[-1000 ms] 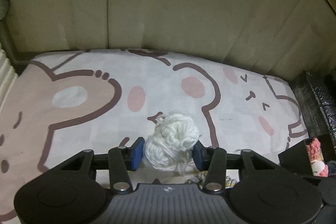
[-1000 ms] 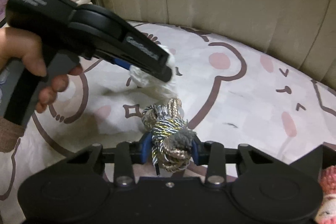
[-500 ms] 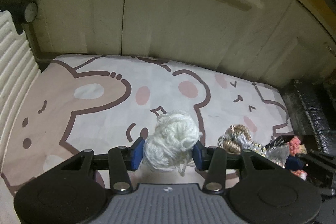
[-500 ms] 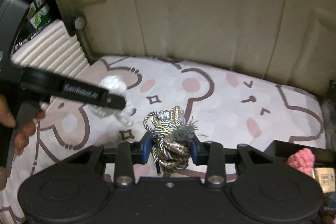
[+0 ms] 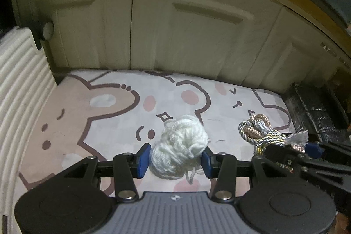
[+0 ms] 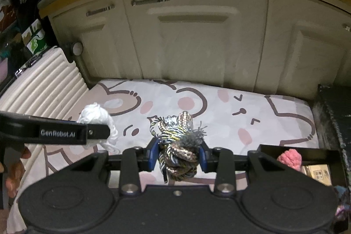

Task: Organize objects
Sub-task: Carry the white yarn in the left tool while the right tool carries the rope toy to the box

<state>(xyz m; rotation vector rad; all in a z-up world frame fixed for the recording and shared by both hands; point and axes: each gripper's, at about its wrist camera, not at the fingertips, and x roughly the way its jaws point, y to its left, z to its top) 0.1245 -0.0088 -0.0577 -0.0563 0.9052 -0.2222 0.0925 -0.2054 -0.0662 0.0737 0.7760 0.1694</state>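
White yarn ball (image 5: 179,149) sits clenched between the blue pads of the left gripper (image 5: 175,159), held above the cartoon-bear mat (image 5: 105,122); in the right wrist view the same ball (image 6: 96,116) shows at the tip of that gripper's black body, left of centre. The braided cord bundle (image 6: 177,150), a knot of gold, grey and brown strands with a frayed grey tassel, is grasped in the jaws of the right gripper (image 6: 177,156) and also hangs clear of the mat; the left wrist view catches it (image 5: 261,135) off to the right. A black box (image 6: 324,159) stands at the mat's right near corner, open at the top, and holds a pink yarn ball (image 6: 289,158) beside a small tan carton (image 6: 317,171); what else lies in it cannot be made out. The mat, pale with brown bear outlines and pink cheek spots, covers the floor in front of cream cabinet doors (image 6: 193,41) with metal bar handles under a yellow-edged counter. A ribbed cream suitcase (image 6: 41,84) lies along the mat's left edge, and a dark shiny box (image 5: 316,109) borders its right side. Part of a hand (image 6: 13,170) grips the left gripper's handle.
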